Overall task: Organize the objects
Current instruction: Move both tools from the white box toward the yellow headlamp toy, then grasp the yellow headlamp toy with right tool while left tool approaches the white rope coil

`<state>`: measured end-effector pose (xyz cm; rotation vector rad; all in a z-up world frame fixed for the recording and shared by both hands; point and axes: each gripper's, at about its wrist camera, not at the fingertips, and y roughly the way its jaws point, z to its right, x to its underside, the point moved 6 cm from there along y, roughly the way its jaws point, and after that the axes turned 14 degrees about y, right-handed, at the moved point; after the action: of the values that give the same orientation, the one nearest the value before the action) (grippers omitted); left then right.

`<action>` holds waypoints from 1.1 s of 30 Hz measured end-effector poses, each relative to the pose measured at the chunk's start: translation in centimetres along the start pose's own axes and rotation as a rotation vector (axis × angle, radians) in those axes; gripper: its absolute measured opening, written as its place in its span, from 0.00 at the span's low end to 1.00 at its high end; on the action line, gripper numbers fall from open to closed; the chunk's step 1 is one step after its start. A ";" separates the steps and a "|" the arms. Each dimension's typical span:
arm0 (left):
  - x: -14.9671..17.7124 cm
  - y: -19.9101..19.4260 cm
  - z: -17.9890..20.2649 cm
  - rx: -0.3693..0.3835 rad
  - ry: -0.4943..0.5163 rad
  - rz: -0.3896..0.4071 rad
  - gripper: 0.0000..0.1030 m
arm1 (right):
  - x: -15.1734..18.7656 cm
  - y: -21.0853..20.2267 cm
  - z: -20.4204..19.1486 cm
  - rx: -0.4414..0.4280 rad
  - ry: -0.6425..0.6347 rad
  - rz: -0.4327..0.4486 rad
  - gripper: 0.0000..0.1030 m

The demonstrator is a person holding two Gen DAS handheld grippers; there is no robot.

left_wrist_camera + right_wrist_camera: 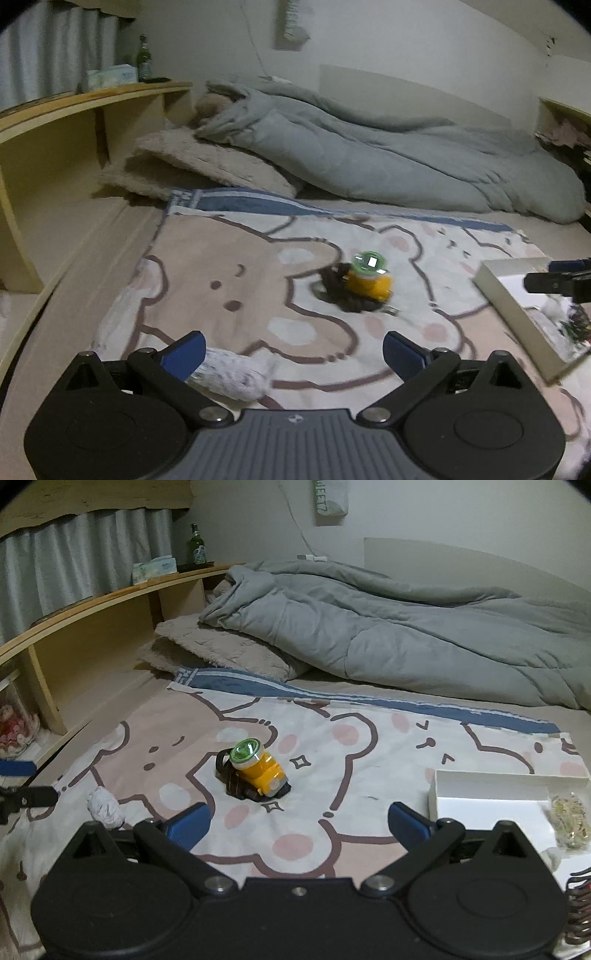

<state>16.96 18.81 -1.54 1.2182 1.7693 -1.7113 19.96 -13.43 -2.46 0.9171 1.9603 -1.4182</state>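
A grey duvet (388, 635) is bunched across the upper half of both frames, with a beige fleece pillow (218, 653) tucked under its left end. A wooden headboard shelf (92, 627) runs along the left side; a green bottle (197, 548) and a tissue box (154, 568) are seen on top, upper left. The lower half is covered by a bear-print blanket (332, 760) with a blue top border.

A white open box (491, 794) is placed at lower right of the right wrist view, some pale yellowish small items (567, 821) inside its right end. A dark coiled item (578, 912) is cut off at the bottom right edge; it cannot be identified.

The yellow headlamp (258, 770) is found mid-frame on the blanket, green-rimmed lens tilted up-left, black strap bunched under and behind it. It is blurred in the left wrist view. Nothing lies between it and either tong.

A crumpled white wad (236, 376) is seen at lower left, just beside the left tong's inner finger; contact cannot be confirmed.

Left gripper (293, 350): blue pads spread wide, nothing held. Right gripper (299, 821): pads spread wide, nothing held.
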 end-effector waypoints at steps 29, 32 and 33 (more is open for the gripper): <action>5.3 11.1 -5.0 0.073 -0.063 -0.057 0.70 | -5.4 15.8 -5.1 -0.045 0.185 -0.084 0.39; 5.6 10.3 -4.3 0.100 -0.011 -0.033 0.76 | -5.7 18.0 -5.2 -0.029 0.209 -0.082 0.35; 5.7 10.1 -4.2 0.109 0.001 -0.027 0.80 | -5.7 18.7 -5.3 -0.026 0.211 -0.085 0.33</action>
<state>22.98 23.27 -11.35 1.2447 1.7207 -1.8440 37.98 -5.63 -7.46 1.0188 2.1910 -1.3861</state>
